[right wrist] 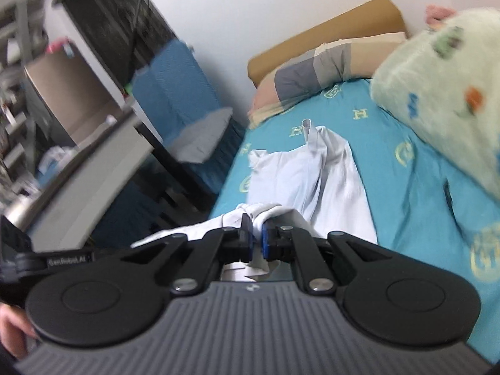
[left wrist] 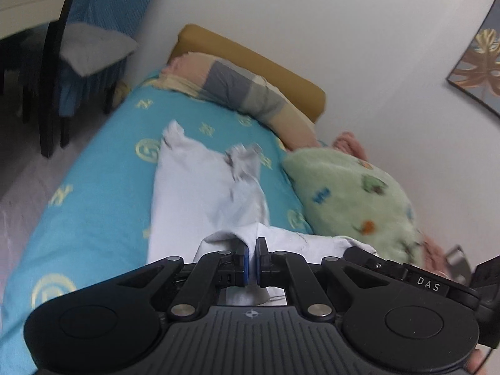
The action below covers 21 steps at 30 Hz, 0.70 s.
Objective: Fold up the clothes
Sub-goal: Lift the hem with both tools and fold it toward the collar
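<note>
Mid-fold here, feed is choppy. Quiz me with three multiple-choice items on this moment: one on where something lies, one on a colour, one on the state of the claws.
1. Where does the green fleece blanket lie relative to the pale shirt in the left wrist view?
A. to its right, on the bed
B. on the floor
C. folded on the chair

2. What colour is the bed sheet?
A. red
B. turquoise with yellow marks
C. plain white

3. How do the left claw and right claw stand?
A. both wide open, empty
B. only the left one grips
C. both shut on the shirt's cloth

Answers: 1 A, the blanket sits bunched beside the shirt by the wall. 2 B, yellow emblems dot the turquoise. 3 C, pale cloth is pinched between each claw's pads.
</note>
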Each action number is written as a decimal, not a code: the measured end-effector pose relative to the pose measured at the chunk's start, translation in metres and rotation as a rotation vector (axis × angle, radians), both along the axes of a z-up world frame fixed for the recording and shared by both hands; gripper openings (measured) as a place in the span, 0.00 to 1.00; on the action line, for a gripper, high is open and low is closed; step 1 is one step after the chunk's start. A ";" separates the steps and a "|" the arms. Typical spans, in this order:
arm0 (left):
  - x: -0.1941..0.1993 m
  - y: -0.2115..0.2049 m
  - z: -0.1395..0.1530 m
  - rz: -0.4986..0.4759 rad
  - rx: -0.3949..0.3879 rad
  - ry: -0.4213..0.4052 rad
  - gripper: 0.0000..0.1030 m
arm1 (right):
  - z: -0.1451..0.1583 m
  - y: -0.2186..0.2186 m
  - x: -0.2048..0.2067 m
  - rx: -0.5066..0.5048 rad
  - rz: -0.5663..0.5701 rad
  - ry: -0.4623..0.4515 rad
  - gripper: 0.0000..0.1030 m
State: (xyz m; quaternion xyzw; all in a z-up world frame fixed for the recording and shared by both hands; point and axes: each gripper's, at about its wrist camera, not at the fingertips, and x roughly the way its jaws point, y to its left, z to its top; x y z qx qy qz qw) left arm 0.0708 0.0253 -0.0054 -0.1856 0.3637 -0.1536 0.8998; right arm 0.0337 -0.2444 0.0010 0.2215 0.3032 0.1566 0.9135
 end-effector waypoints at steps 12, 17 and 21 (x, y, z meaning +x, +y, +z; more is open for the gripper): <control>0.151 -0.023 -0.117 0.080 0.218 -0.030 0.06 | -0.116 0.012 0.175 -0.137 -0.033 0.065 0.11; 0.164 -0.007 -0.142 0.096 0.227 -0.003 0.06 | -0.148 0.011 0.189 -0.164 -0.016 0.099 0.11; 0.150 -0.002 -0.136 0.076 0.218 -0.024 0.23 | -0.135 0.008 0.182 -0.127 0.000 0.099 0.47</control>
